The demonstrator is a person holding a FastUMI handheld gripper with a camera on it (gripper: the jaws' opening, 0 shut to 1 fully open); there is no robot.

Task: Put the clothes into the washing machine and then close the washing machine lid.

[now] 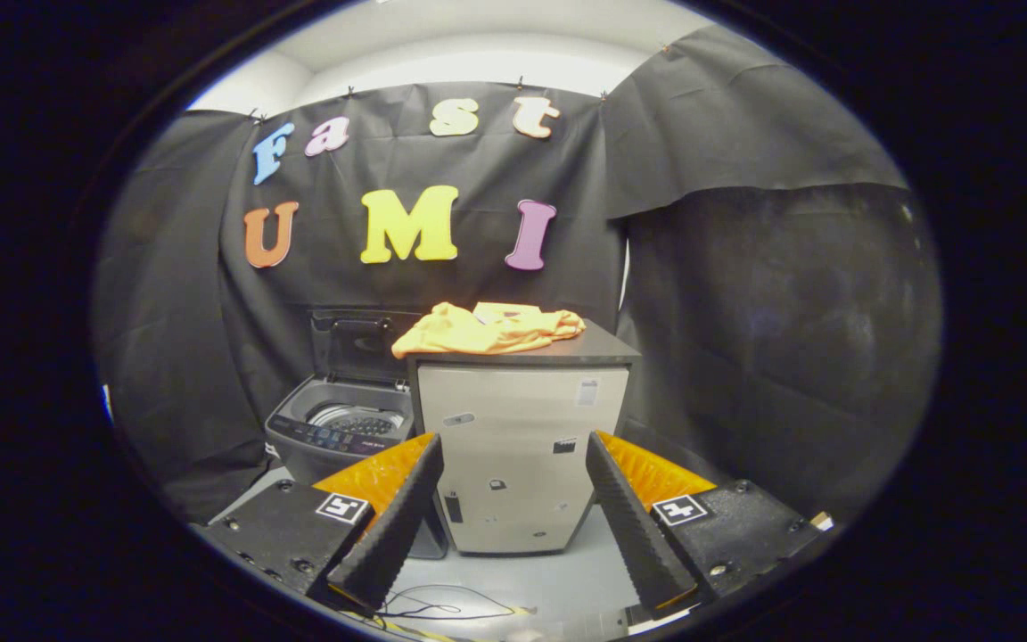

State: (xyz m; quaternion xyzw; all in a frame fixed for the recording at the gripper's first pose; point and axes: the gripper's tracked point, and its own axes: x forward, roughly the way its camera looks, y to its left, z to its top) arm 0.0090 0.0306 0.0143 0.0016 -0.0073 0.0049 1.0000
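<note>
Gripper (513, 455) spread wide at the frame's bottom, fingers holding nothing, well short of everything. Orange clothes (487, 328) heaped at centre frame on the dark top of a pale cabinet (518, 464), long axis left to right, left end drooping over the edge. Washing machine (340, 428) lower left of them, beside the cabinet, lid (357, 343) raised upright. Small stickers on the cabinet front, too small to read.

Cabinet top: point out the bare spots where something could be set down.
The orange clothes cover the left and middle of the cabinet top. A bare strip lies along its right edge and front right corner. The open washing machine stands at its left. The claw is open, well short of the cabinet.
</note>
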